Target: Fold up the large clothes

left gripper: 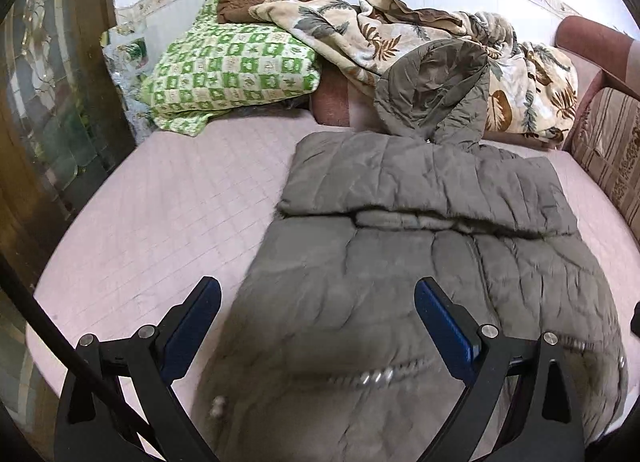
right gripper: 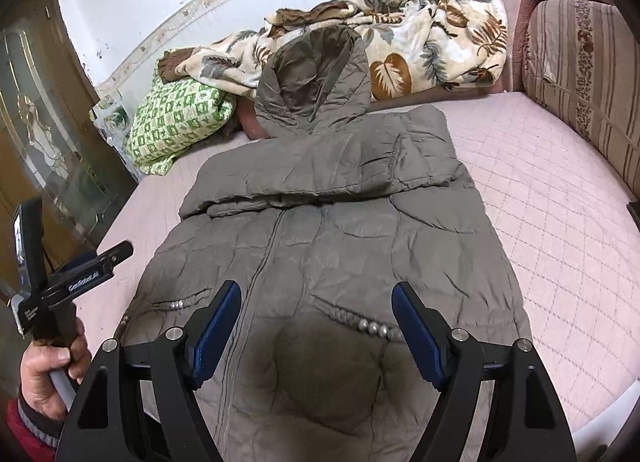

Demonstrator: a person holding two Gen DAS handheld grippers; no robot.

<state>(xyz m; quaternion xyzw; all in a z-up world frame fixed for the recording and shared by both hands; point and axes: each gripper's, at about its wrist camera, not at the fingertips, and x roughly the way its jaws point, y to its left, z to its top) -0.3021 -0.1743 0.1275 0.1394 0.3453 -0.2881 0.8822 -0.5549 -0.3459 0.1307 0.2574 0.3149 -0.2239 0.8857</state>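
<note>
A large grey-brown padded coat (left gripper: 400, 262) (right gripper: 320, 246) lies front-up on the pink quilted bed (left gripper: 160, 222) (right gripper: 552, 202). Both sleeves are folded across its chest, and the hood (left gripper: 432, 94) (right gripper: 316, 78) rests against the bedding at the head end. My left gripper (left gripper: 318, 294) hangs open above the coat's lower left part, nothing between its blue pads. My right gripper (right gripper: 316, 298) stands open above the hem near the zip and the studded pocket (right gripper: 368, 326), holding nothing. A hand (right gripper: 52, 370) grips the left tool's handle at the left edge of the right wrist view.
A leaf-print blanket (left gripper: 400, 34) (right gripper: 400, 46) and a green checked pillow (left gripper: 228, 70) (right gripper: 176, 122) lie bunched at the head of the bed. A striped cushion (left gripper: 608, 142) (right gripper: 580, 82) lines the right side. A glass-panelled wooden door (left gripper: 48, 102) (right gripper: 36, 142) stands left.
</note>
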